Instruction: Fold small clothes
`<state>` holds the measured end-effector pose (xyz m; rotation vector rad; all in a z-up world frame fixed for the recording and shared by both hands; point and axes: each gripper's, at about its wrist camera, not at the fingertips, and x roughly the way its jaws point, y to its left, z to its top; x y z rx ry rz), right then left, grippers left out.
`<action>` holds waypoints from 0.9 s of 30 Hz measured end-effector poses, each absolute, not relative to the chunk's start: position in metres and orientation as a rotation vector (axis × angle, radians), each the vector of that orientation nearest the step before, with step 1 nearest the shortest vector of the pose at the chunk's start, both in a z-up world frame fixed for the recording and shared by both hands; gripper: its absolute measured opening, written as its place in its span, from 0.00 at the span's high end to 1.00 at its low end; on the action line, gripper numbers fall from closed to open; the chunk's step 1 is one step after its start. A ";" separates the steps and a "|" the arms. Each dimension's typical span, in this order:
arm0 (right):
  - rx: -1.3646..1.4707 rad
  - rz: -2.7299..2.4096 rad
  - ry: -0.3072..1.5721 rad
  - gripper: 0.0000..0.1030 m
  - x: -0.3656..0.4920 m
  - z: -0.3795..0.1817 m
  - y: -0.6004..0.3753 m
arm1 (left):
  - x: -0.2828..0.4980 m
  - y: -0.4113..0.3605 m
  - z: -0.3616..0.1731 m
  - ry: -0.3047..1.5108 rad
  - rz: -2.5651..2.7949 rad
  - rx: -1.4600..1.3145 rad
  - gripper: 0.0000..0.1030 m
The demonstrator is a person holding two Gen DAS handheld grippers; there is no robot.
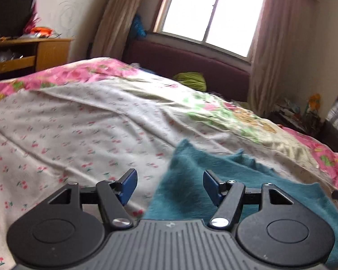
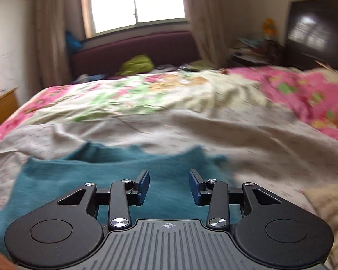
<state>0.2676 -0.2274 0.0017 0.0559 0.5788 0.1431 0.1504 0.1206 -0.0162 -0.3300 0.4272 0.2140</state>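
Left hand-held gripper [image 1: 170,185]: jaws stand wide, nothing between the pads. The near-left corner of the teal garment [image 1: 225,180] lies just below and ahead of it, running off to its right; the pads are clear of the cloth.

Right hand-held gripper [image 2: 169,185]: jaws parted to a moderate gap, empty. The teal garment [image 2: 115,180] is spread directly beneath and ahead of it, extending mostly to its left. The view is motion-blurred, so fine creases cannot be read.

The garment lies on the bed's cherry-print sheet [image 1: 78,123], flat but with a ragged far edge — two peaks, probably shoulder or sleeve points; exact garment type cannot be told. A cream knitted item [image 2: 331,213] sits at the right hand-held gripper's lower right, close to the teal piece.

Judged state: between grasps, fold not visibly completed.

Risks:
- The fuzzy knit is thick and soft — a pinch could take two layers, or the sheet along with it, dragging the bedding.
- An uneven grip height between the two sides would skew the fold line.
- A sweep to the right could snag the cream item.
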 end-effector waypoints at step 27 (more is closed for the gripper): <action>0.616 0.332 0.765 0.51 0.267 -0.085 -0.350 | 0.216 -0.039 -0.032 0.647 0.090 -0.057 0.28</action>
